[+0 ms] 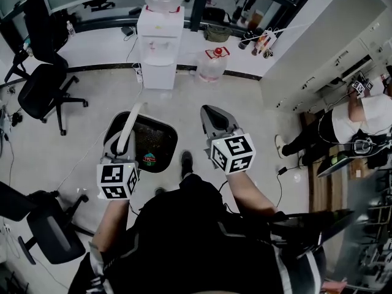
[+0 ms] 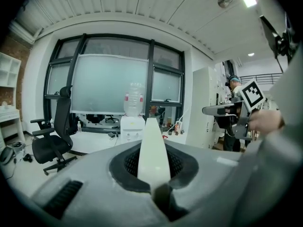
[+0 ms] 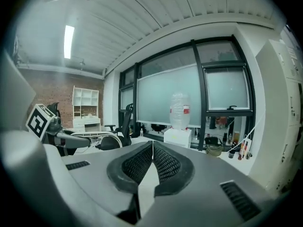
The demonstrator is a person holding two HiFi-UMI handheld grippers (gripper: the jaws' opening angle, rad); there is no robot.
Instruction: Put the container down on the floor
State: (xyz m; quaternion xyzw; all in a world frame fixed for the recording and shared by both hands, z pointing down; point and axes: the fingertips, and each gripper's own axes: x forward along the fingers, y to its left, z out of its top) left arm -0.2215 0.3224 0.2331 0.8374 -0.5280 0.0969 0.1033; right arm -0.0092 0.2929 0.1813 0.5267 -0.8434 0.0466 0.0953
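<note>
My left gripper [image 1: 125, 141] is clamped on the white handle [image 1: 131, 124] of the black container [image 1: 164, 135]. The container is low on my left with its mouth facing up and its handle running near to far. My right gripper [image 1: 212, 116] is closed and empty, just right of it.

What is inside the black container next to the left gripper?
A small red and green item lies low in the black container. The white handle, clamped in the left gripper, crosses the opening and covers part of the inside.
</note>
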